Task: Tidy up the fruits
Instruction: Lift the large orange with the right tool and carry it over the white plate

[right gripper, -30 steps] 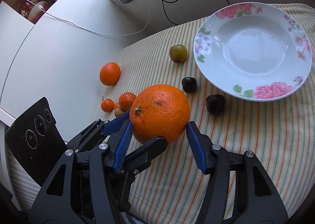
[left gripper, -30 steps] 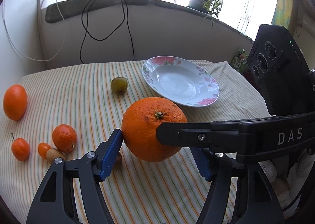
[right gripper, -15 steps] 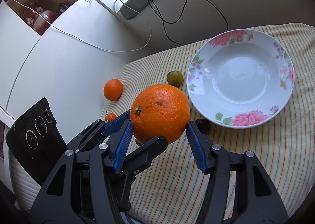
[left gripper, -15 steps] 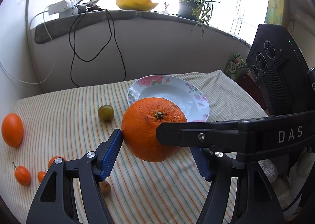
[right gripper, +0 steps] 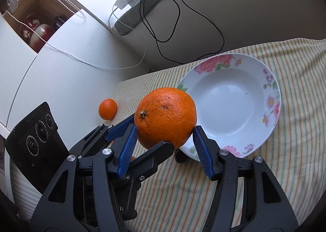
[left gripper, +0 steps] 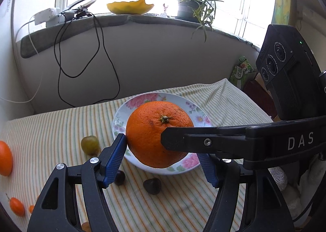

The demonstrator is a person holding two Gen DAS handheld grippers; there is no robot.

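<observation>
Large round orange with a pebbled skin and green stem stub (left gripper: 154, 130) is up off the striped tablecloth (left gripper: 51, 125), gripped from two directions; left gripper (left gripper: 161, 158) has its blue ribbed pads pressed on the fruit's flanks, jaws clamped on it; right gripper (right gripper: 163, 144) likewise clamped on it, blue pads on either side of the lower half. In the left wrist view a black finger marked DAS, belonging to the right gripper, crosses in front of the fruit.

Orientation: fruit is near-spherical, no clear long axis; stem end faces up and toward the left wrist camera, and up-left in the right wrist view.

Position: orange sits in front of the white shallow plate with pink floral rim (right gripper: 234, 97), overlapping its near-left edge in the right wrist view; whether it is over the rim or short of it cannot be told.

On the cloth: small green round fruit (left gripper: 89, 144) left of the plate; two dark cherry-like fruits (left gripper: 152, 185) just before the plate; a smaller orange tangerine (right gripper: 107, 109) near the left edge.
</observation>
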